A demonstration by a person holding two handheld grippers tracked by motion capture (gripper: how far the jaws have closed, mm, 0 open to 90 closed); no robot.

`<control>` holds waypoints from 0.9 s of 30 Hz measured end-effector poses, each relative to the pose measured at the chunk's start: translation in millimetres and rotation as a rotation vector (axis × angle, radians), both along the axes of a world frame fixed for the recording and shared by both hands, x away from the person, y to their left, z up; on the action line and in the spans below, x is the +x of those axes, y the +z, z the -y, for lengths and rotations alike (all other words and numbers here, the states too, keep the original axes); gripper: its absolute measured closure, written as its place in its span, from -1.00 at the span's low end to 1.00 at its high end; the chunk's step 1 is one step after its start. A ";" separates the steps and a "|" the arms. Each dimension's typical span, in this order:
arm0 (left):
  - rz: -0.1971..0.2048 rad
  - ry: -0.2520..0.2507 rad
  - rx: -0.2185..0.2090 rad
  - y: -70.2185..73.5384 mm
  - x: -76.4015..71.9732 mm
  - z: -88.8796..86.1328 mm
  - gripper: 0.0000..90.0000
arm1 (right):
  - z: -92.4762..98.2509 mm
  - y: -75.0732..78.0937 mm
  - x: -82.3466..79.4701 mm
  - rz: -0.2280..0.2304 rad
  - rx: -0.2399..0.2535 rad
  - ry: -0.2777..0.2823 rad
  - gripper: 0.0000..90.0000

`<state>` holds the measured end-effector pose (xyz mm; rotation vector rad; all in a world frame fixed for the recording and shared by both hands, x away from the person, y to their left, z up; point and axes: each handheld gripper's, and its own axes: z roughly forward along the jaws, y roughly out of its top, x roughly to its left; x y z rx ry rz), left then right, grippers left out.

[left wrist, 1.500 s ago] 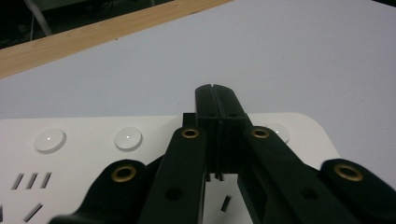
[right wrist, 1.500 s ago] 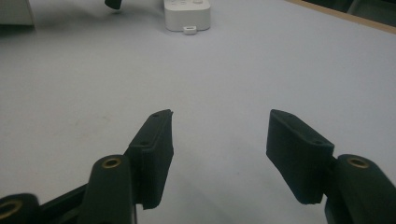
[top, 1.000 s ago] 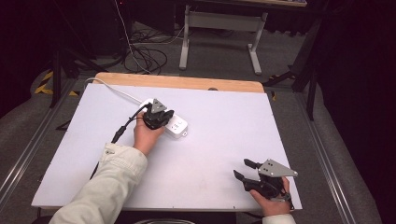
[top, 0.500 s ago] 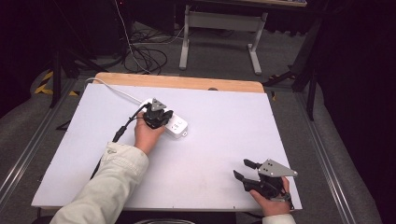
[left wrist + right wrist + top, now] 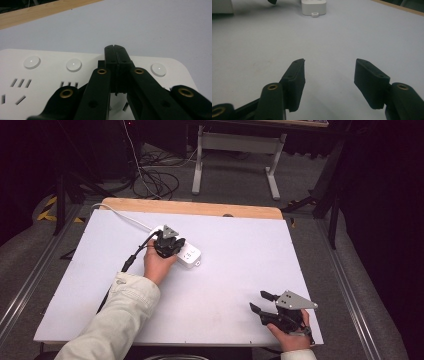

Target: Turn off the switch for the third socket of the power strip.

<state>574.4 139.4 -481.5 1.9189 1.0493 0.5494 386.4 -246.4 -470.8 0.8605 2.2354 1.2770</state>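
A white power strip (image 5: pixel 189 255) lies on the white table top (image 5: pixel 235 265), left of centre. My left gripper (image 5: pixel 169 245) rests on top of it, shut with nothing between the jaws. In the left gripper view the closed tips (image 5: pixel 115 48) sit on the strip (image 5: pixel 47 75) in its row of round buttons (image 5: pixel 74 65), hiding the spot under them. My right gripper (image 5: pixel 257 300) hovers near the table's front right corner, open and holding nothing. The right gripper view shows its jaws (image 5: pixel 329 67) spread over bare table, with the strip's end (image 5: pixel 314 6) far ahead.
The strip's white cord (image 5: pixel 125 216) runs off toward the back left corner. A wooden strip (image 5: pixel 190 208) edges the table's far side. Beyond it, cables and a metal stand (image 5: pixel 235 160) sit on the floor. A black cable (image 5: pixel 131 260) trails from the left gripper.
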 end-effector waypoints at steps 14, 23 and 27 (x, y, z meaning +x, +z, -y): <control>0.017 0.019 0.048 1.2 -2.2 5.6 1.00 | 0.3 -1.0 0.6 -0.003 -0.005 0.001 -0.05; -0.006 0.026 0.028 1.5 -1.2 5.8 1.00 | 0.2 -1.1 0.4 -0.004 -0.006 0.003 -0.05; -0.017 0.028 0.062 4.7 -0.2 8.8 1.00 | -0.3 -1.2 0.5 -0.005 -0.006 0.005 -0.05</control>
